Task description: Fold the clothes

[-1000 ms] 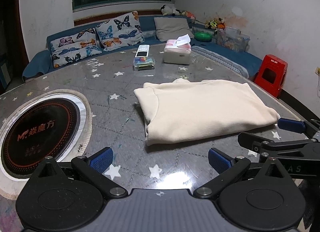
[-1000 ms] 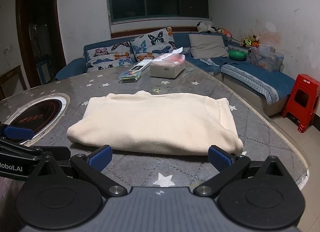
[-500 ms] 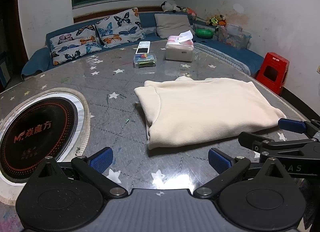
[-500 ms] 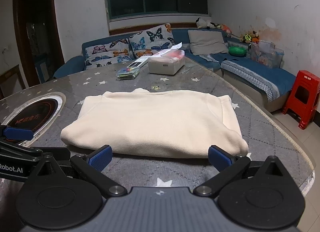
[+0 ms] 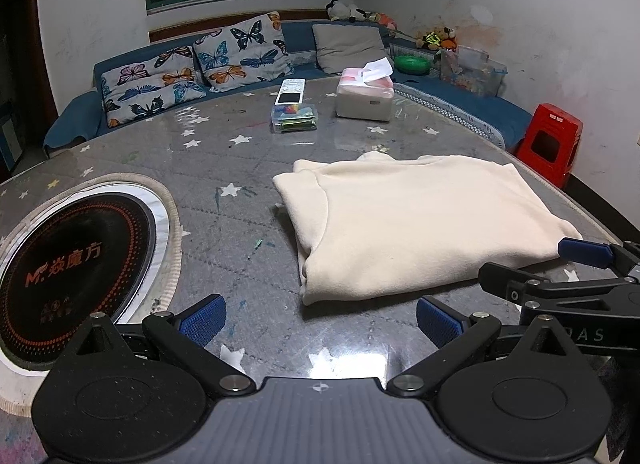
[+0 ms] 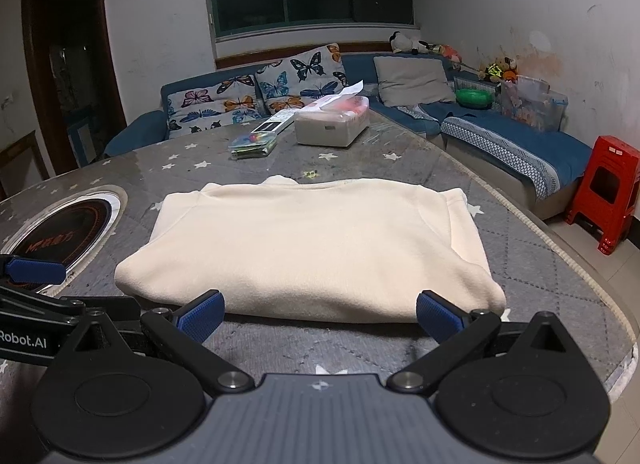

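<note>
While one folded sweater lies flat | left gripper fingers apart, empty | right gripper fingers apart, empty

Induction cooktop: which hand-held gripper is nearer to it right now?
Left. The left hand-held gripper hovers beside the cooktop, between it and the sweater. The right hand-held gripper faces the sweater's near edge, farther off.

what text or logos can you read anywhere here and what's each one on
"MF 焱魔方": on the black induction cooktop set into the table; smaller print below it is too blurred to read.
"Robot.AI": on the left gripper body, seen from the right wrist view.
"DAS": partial lettering on the right gripper body.
Remote control: print too small to read.
</note>
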The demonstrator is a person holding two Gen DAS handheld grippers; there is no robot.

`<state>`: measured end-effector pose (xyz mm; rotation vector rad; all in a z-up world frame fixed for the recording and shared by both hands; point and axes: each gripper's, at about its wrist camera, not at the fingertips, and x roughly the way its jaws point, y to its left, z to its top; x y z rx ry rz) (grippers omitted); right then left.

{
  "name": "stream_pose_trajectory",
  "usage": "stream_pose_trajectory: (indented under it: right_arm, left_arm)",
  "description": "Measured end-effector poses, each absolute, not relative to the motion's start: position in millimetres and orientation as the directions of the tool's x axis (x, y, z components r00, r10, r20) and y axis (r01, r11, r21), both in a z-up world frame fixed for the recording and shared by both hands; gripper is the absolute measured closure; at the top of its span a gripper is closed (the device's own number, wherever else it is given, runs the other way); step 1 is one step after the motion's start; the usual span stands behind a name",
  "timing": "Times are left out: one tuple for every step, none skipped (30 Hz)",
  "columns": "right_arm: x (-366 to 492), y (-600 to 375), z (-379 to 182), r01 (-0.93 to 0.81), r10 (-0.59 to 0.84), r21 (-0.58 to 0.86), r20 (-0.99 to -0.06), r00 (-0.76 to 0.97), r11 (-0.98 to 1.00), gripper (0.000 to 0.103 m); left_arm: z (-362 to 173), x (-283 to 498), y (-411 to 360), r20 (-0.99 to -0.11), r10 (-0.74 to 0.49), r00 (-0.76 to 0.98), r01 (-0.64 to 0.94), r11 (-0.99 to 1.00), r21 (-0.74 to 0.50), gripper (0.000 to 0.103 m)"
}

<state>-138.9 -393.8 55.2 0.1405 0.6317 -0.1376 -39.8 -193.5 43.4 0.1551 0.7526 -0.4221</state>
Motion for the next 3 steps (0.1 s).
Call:
stream_pose_trajectory:
  right_arm:
    - [-138.6, -393.7, 55.0, 0.17, -0.084, 0.089, -0.597, 0.798, 0.981, 0.0]
    - [-138.4, -393.6, 54.7, 0.169, -0.083, 0.089, -0.598, 0.797, 0.982, 0.0]
    - [-138.1, -393.4, 54.4, 0.168, -0.082, 0.089, -0.599, 0.797, 0.982, 0.0]
  left_arm:
    - [43.2, -39.4, -193.4, -0.691, -0.314, 0.651, 0.424, 0.906, -0.013, 0.0]
    - [43.0, -39.2, -193.3, -0.692, -0.313, 0.65, 0.423, 0.906, -0.013, 0.0]
    - [42.6, -39.0, -193.2, -0.693, -0.313, 0.649, 0.422, 0.906, -0.014, 0.0]
